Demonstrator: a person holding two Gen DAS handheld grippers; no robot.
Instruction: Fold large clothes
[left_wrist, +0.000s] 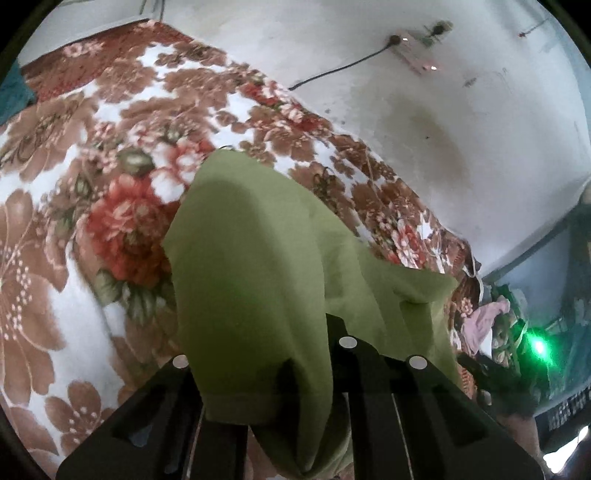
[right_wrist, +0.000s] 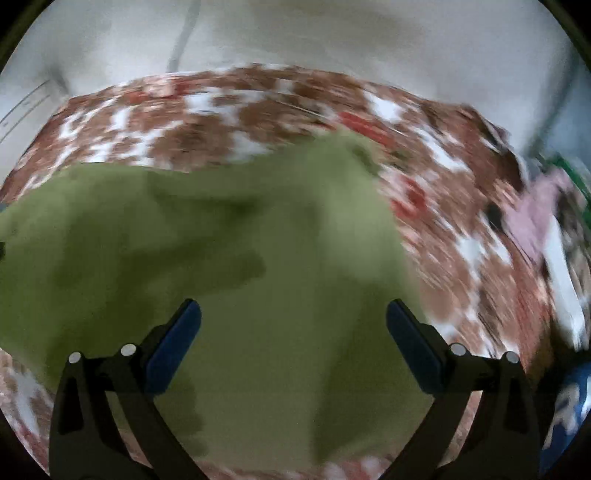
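Note:
A large olive-green garment (left_wrist: 258, 251) lies on a floral blanket (left_wrist: 110, 155). My left gripper (left_wrist: 295, 354) is shut on a bunched fold of the garment, which drapes over and between its fingers and hides the tips. In the right wrist view the same garment (right_wrist: 221, 240) spreads across the blanket (right_wrist: 221, 118), blurred by motion. My right gripper (right_wrist: 293, 317) is open and empty, its blue-padded fingers (right_wrist: 177, 339) spread wide just above the cloth.
A whitish wall (left_wrist: 424, 129) with a socket and cable runs along the bed's far side. A pink cloth (left_wrist: 480, 321) and clutter lie past the bed's right end, also in the right wrist view (right_wrist: 532, 214). A green light (left_wrist: 539, 347) glows there.

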